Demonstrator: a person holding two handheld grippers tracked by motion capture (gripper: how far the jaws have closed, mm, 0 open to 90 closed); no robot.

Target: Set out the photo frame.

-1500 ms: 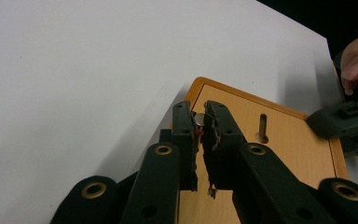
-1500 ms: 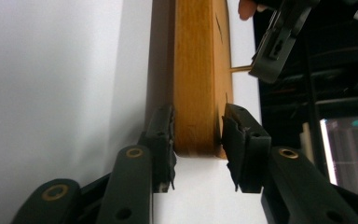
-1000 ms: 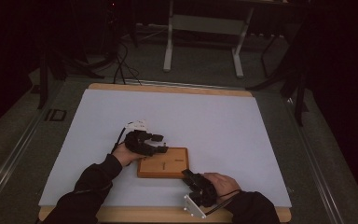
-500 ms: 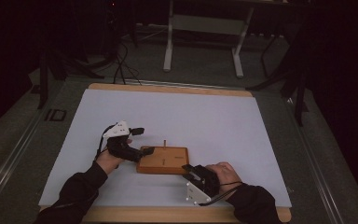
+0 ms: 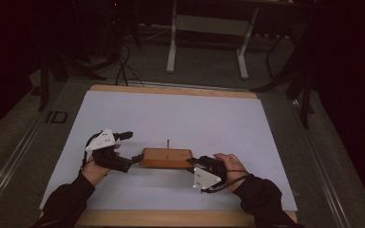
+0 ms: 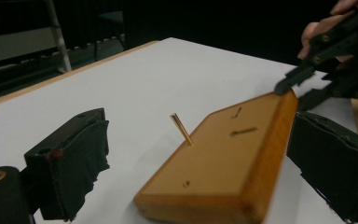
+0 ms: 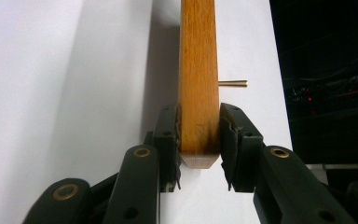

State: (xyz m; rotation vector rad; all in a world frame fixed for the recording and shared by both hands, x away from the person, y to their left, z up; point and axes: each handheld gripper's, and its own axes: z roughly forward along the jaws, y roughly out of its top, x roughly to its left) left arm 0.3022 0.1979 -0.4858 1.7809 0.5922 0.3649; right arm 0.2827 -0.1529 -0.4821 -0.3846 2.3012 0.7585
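Since the earlier frames the left gripper (image 5: pixel 126 148) has pulled back off the wooden block (image 5: pixel 167 157) toward the block's left end; its jaws have just been opening and now stand wide, the block's near end lying between them untouched, seen in the left gripper view (image 6: pixel 223 163). The right gripper (image 7: pixel 199 140) has come up to the block's right end and clamps it by its thin edge, pads pressing both faces. A thin brass pin (image 6: pixel 182 129) stands up from the block's top, beyond the right gripper's jaws. The block rests on the white table mat (image 5: pixel 171 114). No containers around.
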